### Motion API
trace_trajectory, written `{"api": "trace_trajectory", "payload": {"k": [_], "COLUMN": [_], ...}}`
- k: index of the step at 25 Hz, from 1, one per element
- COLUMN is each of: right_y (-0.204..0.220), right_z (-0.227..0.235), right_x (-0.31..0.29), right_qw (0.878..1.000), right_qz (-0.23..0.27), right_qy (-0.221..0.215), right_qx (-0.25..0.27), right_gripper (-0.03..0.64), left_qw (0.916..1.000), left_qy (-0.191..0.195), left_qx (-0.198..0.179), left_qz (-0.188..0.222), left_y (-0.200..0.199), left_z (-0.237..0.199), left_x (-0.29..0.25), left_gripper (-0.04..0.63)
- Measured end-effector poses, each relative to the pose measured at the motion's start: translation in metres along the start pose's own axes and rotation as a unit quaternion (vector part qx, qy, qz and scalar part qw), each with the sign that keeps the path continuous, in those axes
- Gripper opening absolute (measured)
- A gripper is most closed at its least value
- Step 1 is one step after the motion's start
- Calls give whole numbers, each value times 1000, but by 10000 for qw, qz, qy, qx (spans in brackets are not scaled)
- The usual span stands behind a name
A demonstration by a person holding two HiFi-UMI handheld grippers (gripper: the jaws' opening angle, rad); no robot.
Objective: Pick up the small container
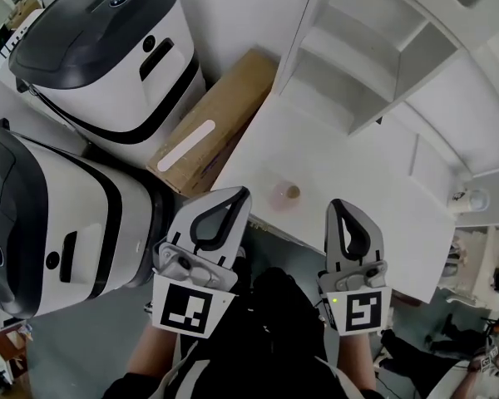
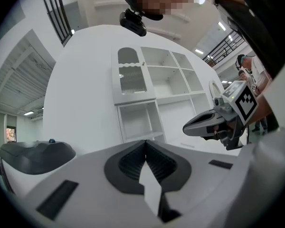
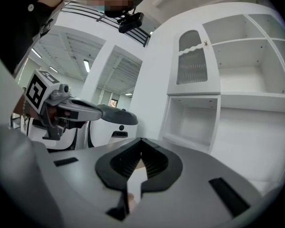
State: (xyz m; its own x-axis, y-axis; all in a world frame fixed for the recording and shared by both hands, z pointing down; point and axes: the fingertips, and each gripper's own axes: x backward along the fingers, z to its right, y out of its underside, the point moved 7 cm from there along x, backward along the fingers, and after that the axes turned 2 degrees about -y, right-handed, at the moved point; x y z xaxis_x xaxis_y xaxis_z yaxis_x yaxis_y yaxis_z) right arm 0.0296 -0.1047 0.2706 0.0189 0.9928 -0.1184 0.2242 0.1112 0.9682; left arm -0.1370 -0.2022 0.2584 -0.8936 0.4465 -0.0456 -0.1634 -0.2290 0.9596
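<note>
We are holding the left gripper (image 1: 239,193) and right gripper (image 1: 339,206) at lower centre, jaws closed, empty; the container (image 1: 286,194) is sitting on the table (image 1: 374,181) between them.

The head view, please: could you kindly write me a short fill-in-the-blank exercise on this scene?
1. The small container stands on the white ____.
2. The left gripper and the right gripper are both empty, with their jaws ____.
3. In the head view, the cardboard box lies off the ____ edge of the table.

Missing words: table; shut; left.
</note>
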Motion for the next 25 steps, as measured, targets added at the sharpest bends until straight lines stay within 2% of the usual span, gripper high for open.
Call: {"api": "trace_trajectory", "payload": {"k": [7,12,22,25], "right_y": [9,24,67,82], "right_z": [5,9,20,22], "right_x": [0,-5,-21,-26], "right_qw": [9999,9997,9956,9928], "right_qz": [1,-161,-409,-511], "right_qy": [7,-203,-831,-1085], "right_qx": [-106,4,-112,17], "right_gripper": [2,2,3,32], "left_qw": [9999,9999,9991,9985], "left_qy": [162,118,-128,-213], "left_qx": [-2,-22,-34,-20], "left_qz": [-20,-89,-399,-506], "left_y": [4,6,13,15], "left_z": [3,8,21,26], "left_x": [-14,-22,-31,-32], "left_gripper": [2,2,2,2]}}
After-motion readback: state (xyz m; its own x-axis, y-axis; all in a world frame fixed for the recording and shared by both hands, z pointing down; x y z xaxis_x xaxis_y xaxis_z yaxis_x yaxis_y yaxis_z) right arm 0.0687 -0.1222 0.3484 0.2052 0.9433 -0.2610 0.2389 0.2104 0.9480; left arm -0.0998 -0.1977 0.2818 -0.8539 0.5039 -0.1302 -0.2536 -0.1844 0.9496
